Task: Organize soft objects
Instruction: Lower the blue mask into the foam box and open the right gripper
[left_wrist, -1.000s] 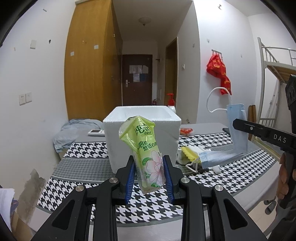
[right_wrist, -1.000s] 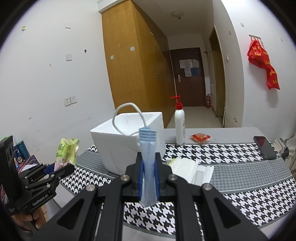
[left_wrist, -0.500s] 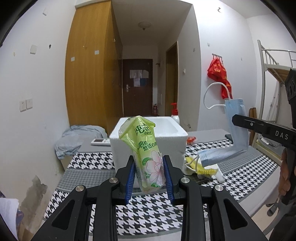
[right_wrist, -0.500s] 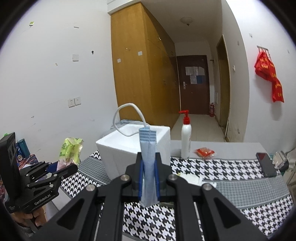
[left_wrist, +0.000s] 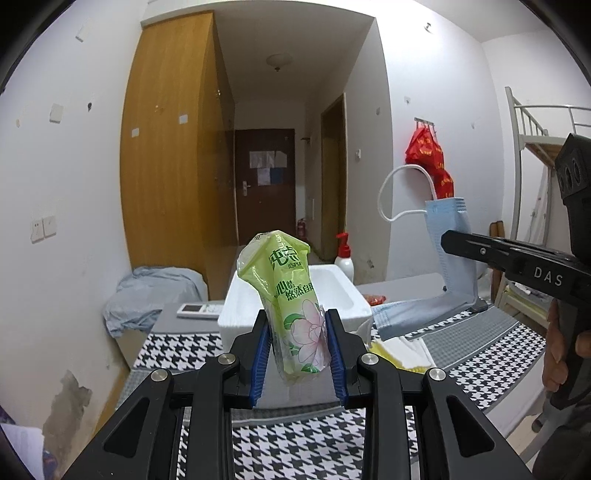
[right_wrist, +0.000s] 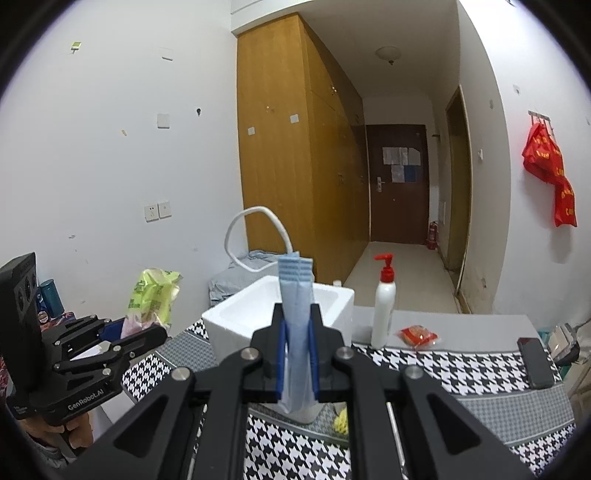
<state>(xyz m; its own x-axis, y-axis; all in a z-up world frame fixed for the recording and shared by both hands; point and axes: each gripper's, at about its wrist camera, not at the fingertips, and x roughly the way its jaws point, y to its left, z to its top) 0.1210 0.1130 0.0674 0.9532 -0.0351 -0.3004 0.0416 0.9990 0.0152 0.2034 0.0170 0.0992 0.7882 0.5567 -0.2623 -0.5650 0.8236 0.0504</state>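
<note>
Your left gripper (left_wrist: 297, 343) jaws pinch the green plastic tissue pack (left_wrist: 288, 295); the right gripper (right_wrist: 297, 360) clamps the blue pleated face mask (right_wrist: 297, 317). Both hang above the white foam box (right_wrist: 273, 314). The trailing mask probably snags the rim.

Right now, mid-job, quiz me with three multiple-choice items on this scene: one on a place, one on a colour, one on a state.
1. Where is the pump bottle?
A. inside the foam box
B. on the table beside the foam box
C. on the floor

2. Colour of the tissue pack?
A. green
B. red
C. blue

3. The right gripper is:
A. open, holding nothing
B. shut on the face mask
C. shut on the bottle

Answers: B, it stands on the table right of the box; A, green wrapper in the left gripper; B, both fingers clamp the mask.
</note>
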